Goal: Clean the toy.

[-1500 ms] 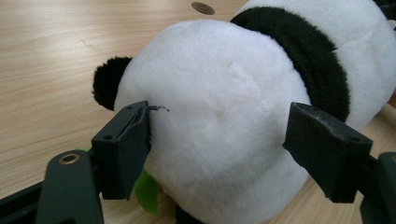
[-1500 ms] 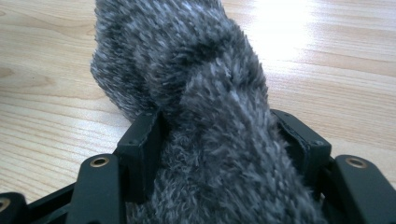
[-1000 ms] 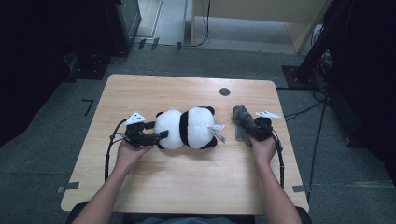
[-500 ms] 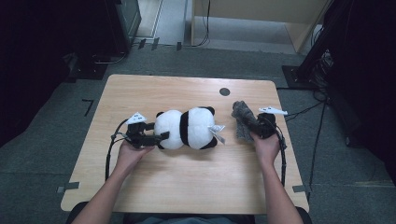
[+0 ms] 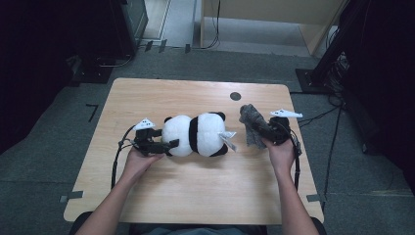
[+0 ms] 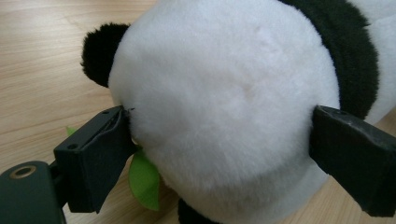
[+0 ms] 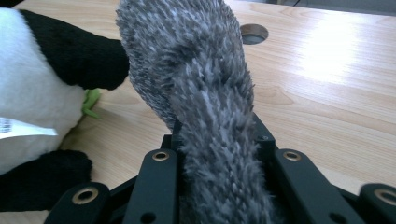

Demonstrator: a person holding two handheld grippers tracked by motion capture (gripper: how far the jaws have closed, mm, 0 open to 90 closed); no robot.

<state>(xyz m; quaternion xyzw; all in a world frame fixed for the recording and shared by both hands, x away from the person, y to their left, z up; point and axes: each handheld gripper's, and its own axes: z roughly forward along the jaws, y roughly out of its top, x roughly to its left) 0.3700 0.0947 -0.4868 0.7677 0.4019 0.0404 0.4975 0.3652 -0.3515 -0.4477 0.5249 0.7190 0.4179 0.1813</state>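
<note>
Panda plush [image 5: 198, 134] bears a white tag [image 5: 228, 139], print unreadable.

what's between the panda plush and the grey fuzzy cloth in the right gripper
In the high view, the panda plush and the grey fuzzy cloth are separated by bare table, crossed partway by the plush's white tag.

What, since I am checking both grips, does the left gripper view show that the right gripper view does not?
Left gripper view: the left tongs stand wide on either side of the panda, at its white rounded end beside a black ear; they have just been opening.

Right gripper view: the right tongs are clamped on a grey fuzzy cloth, with the panda's white tag and a round hole in the tabletop.

Both: the panda and the wooden table.
</note>
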